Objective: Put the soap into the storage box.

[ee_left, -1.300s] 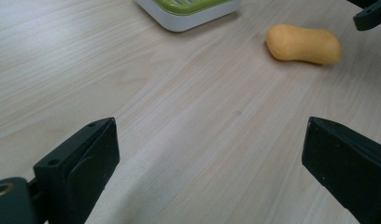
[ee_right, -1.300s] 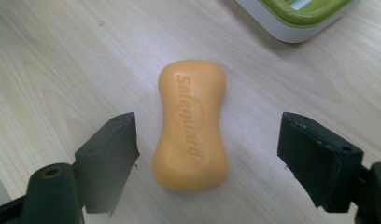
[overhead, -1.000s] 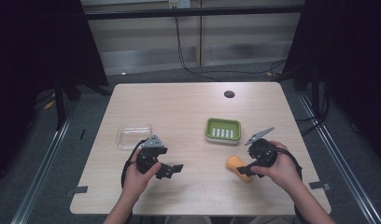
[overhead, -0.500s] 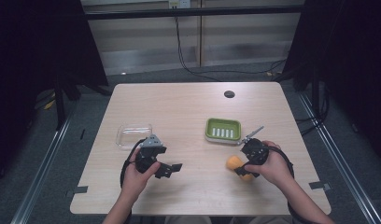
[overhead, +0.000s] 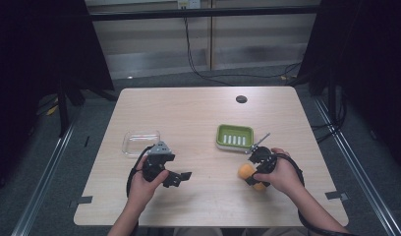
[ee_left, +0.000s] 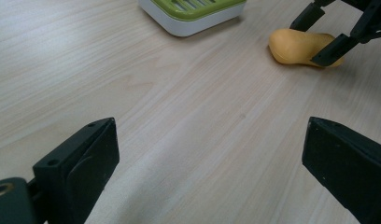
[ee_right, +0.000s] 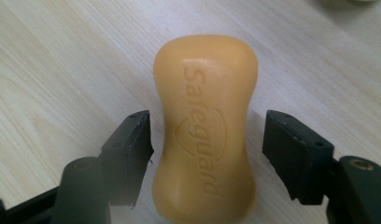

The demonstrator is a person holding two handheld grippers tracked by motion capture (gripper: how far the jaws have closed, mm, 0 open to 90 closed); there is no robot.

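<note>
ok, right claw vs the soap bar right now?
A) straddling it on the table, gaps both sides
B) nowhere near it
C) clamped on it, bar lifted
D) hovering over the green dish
A: in the right gripper view the soap bar lies on the table between the right claw jaws, which have just been closing, with a gap still on each side.

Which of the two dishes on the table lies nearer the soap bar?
The green soap dish, with its slotted insert, just beyond the soap bar; the clear dish lies far across the table.

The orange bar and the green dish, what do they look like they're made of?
Bar: looks like solid soap, matte and waxy, with a brand word pressed into its top.
Dish: probably moulded plastic, a smooth green slotted top over a white base with a slight sheen.
</note>
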